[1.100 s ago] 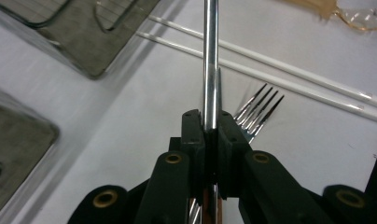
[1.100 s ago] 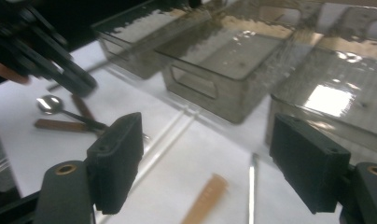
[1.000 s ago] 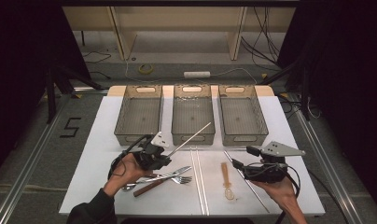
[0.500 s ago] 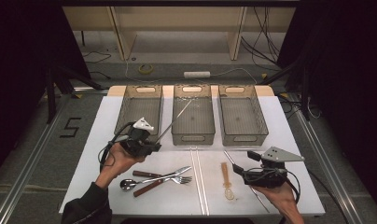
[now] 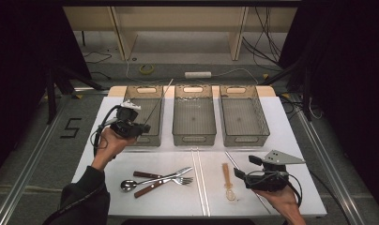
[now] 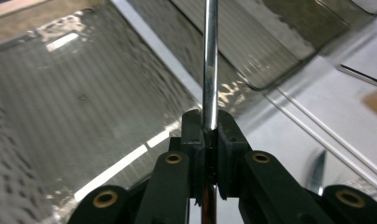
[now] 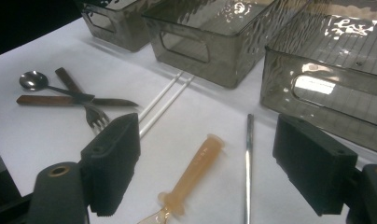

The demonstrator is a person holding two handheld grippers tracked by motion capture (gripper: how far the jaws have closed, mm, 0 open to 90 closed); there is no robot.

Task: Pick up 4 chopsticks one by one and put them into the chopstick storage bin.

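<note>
My left gripper (image 5: pixel 141 127) is clamped tight on a thin metal chopstick (image 6: pixel 210 60), which slants up toward one o'clock over the leftmost of three smoky plastic bins (image 5: pixel 131 96). My right gripper (image 5: pixel 238 174) hovers at five o'clock on the white table (image 5: pixel 291 136), jaws spread wide with nothing between them. Below it lie a second metal chopstick (image 7: pixel 248 163) and an amber plastic spoon (image 7: pixel 196 172). At the table's seven o'clock I see a spoon (image 5: pixel 127 185), a knife (image 5: pixel 147 187) and a fork (image 5: pixel 178 172) crossed together.
</note>
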